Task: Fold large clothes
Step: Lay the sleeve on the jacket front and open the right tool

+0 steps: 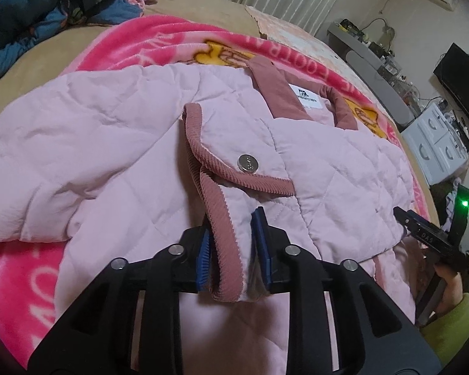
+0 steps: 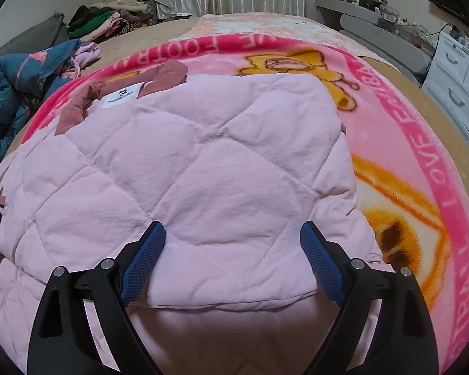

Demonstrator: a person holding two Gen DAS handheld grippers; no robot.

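Left gripper [image 1: 233,237] points steeply down, its jaws narrow, with the ribbed sleeve cuff [image 1: 217,218] of the pink quilted jacket [image 1: 109,131] between the pads; whether they still pinch it cannot be told. Right gripper [image 2: 233,250] also tilts down, jaws wide apart over the folded jacket panel, gripping nothing. The jacket lies on a pink blanket [image 2: 390,118] on the bed. Blanket lettering reads "LOVE"; the white neck label [image 2: 122,95] is unreadable.

The white label [image 1: 305,97] inside the collar — print too small to read. The pink blanket [image 2: 422,118] has its lettering partly buried under the quilted jacket [image 2: 203,162]. The clutter on the grey shelf [image 1: 378,50] is too tiny to tell — and the person's sleeve [image 1: 450,325] is cut off at the frame's edge.
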